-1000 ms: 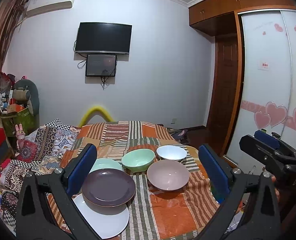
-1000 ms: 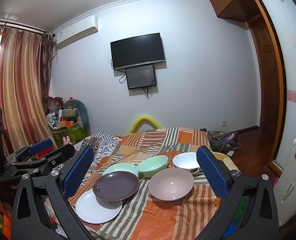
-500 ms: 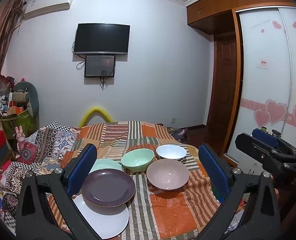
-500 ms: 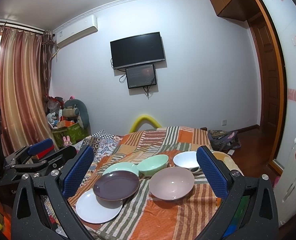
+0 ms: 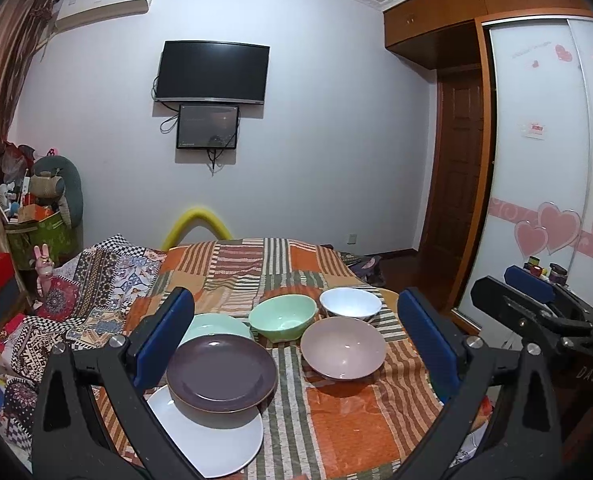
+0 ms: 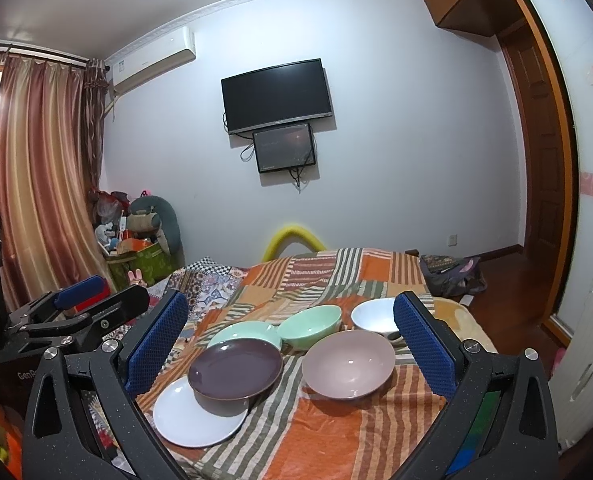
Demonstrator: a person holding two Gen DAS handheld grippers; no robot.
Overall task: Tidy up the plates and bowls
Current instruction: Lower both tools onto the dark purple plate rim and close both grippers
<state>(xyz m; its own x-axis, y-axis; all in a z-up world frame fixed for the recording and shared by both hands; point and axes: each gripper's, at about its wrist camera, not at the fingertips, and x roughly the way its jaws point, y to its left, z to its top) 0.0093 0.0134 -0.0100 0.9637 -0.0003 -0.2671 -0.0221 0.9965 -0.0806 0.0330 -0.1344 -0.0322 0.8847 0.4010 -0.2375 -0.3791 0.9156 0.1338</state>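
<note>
plates and bowls on striped patchwork cloth [image 5: 336, 420], landmark: purple plate [image 5: 221, 374].
- white plate [image 5: 208, 436]: partly under purple plate, nearest camera.
- pink bowl [image 5: 343, 347]: right of purple plate, apart.
- pale green plate [image 5: 220, 323]: just behind purple plate, overlapped.
- green bowl [image 5: 283, 316], white bowl [image 5: 350, 303]: behind-right.
- left gripper [image 5: 296, 344], right gripper [image 6: 290, 346]: jaws spread wide, empty, short of dishes.
- advice: grip plate by rim edge, lift level, stack like with like.
- views: right view alone shows curtain [image 6: 36, 168]; left view alone shows heart-decal wardrobe door [image 5: 544, 200].

Dim, bluish indoor light; sharp centre, heavy fisheye bending and dark vignetted corners.
</note>
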